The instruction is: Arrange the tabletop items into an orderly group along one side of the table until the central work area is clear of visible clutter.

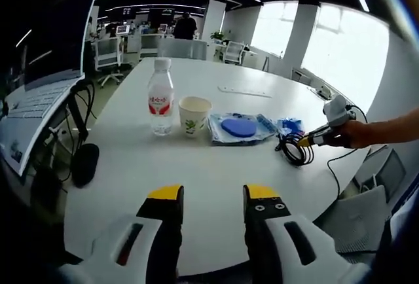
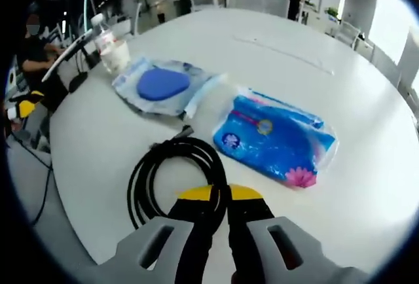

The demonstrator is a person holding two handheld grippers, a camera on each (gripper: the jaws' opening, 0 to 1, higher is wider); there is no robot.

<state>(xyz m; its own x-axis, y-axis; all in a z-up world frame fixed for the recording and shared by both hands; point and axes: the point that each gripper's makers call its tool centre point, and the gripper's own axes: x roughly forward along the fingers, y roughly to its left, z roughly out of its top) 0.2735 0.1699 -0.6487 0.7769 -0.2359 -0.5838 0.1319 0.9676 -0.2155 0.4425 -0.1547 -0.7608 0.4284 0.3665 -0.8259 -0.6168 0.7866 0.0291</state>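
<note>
right gripper [image 2: 219, 194]: jaws pinched on the coiled black cable [image 2: 171, 173], near table edge beside the blue tissue pack [image 2: 275, 137].
left gripper [image 1: 213, 195]: jaws parted, holding nothing.
risk: you drag it, loops unspool or snag the pack.

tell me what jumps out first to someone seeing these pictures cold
In the right gripper view, the right gripper is shut on a coiled black cable at the table's near edge, with a bright blue tissue pack beside it. In the left gripper view, a water bottle, a paper cup and a blue pad in a clear bag stand in a row across the white table, beyond the open left gripper.
</note>
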